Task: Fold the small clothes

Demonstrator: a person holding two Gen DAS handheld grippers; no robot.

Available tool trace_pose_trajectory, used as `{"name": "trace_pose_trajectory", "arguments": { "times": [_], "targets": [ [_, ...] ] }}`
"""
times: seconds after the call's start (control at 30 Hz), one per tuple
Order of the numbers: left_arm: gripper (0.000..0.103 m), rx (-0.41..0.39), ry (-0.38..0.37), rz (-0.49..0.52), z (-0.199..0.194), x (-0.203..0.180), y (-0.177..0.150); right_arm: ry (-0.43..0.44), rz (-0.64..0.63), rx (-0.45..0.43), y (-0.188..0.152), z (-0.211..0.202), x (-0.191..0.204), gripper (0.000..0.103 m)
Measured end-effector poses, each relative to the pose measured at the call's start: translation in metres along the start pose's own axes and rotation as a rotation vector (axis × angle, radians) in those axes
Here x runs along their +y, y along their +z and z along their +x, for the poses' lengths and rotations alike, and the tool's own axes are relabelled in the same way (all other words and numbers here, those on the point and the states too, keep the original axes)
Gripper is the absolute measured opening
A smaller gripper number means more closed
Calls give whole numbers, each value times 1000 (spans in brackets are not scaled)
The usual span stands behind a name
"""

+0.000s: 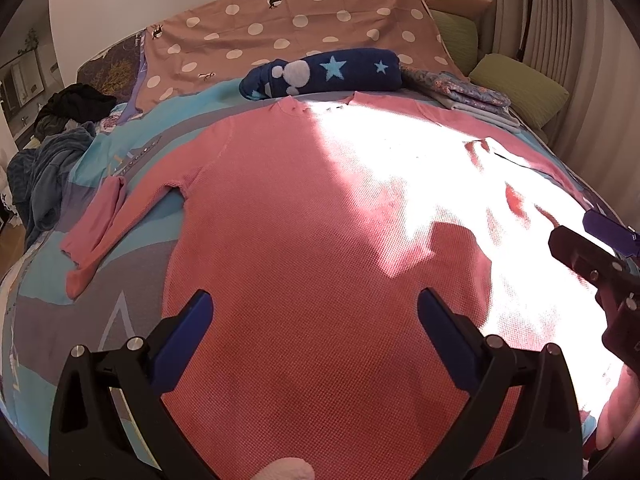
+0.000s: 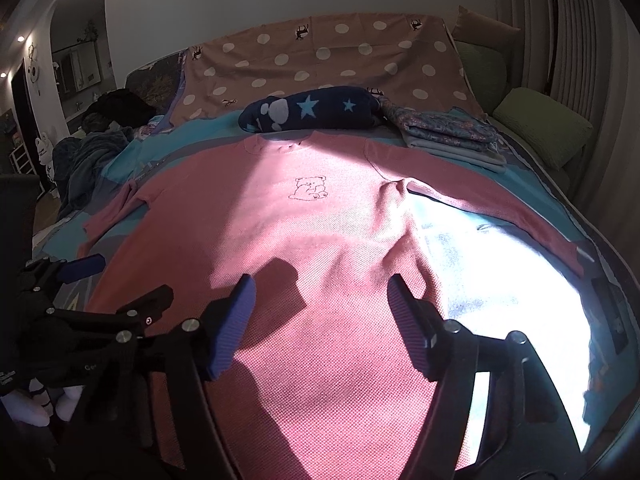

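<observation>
Pink waffle-knit shirt (image 2: 320, 240); navy star-patterned towel (image 1: 324, 74); tan polka-dot sheet (image 1: 288, 28).

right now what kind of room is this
Most likely a bedroom: a pink top lies spread flat on a bed with a patterned bedspread, green pillows sit by the curtain, and folded clothes are stacked nearby.

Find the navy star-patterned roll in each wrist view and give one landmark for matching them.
Left wrist: navy star roll upper centre, just beyond the pink shirt collar.
Right wrist: navy star roll upper centre, again past the collar.
Shared landmark: polka-dot cloth behind it.
</observation>
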State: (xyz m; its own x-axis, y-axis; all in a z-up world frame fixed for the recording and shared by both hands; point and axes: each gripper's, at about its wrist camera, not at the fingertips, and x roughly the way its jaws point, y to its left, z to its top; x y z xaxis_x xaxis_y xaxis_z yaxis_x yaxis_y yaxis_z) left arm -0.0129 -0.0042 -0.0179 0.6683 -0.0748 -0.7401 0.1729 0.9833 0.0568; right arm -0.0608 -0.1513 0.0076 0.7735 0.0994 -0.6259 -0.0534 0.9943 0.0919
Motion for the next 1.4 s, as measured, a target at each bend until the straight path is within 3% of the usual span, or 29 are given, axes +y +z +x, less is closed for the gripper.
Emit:
{"name": "trace_pose_trajectory", "arguments": {
  "times": [0.73, 0.93, 1.07, 1.2, 1.23, 1.3, 1.4],
  "targets": [
    [102, -10, -37, -34, 0, 9, -7, -3, -17, 18, 0, 3, 6, 67],
    [102, 4, -131, -91, 6, 23, -8, -8, -38, 16, 5, 7, 11, 67],
    [102, 40, -209, -252, 17, 63, -6, 20, -49, 35, 16, 16, 17, 68],
    [100, 47, -292, -575, 30, 141, -15, 38, -62, 40, 25, 26, 25, 70],
    [95, 47, -302, -637, 32, 159, -19, 39, -72, 39, 25, 28, 27, 70],
    [89, 56, -299, -739, 39, 192, -27, 40, -91, 38, 26, 32, 33, 71],
    [87, 67, -260, -862, 49, 240, -36, 44, -109, 45, 27, 39, 37, 72]
  ]
}}
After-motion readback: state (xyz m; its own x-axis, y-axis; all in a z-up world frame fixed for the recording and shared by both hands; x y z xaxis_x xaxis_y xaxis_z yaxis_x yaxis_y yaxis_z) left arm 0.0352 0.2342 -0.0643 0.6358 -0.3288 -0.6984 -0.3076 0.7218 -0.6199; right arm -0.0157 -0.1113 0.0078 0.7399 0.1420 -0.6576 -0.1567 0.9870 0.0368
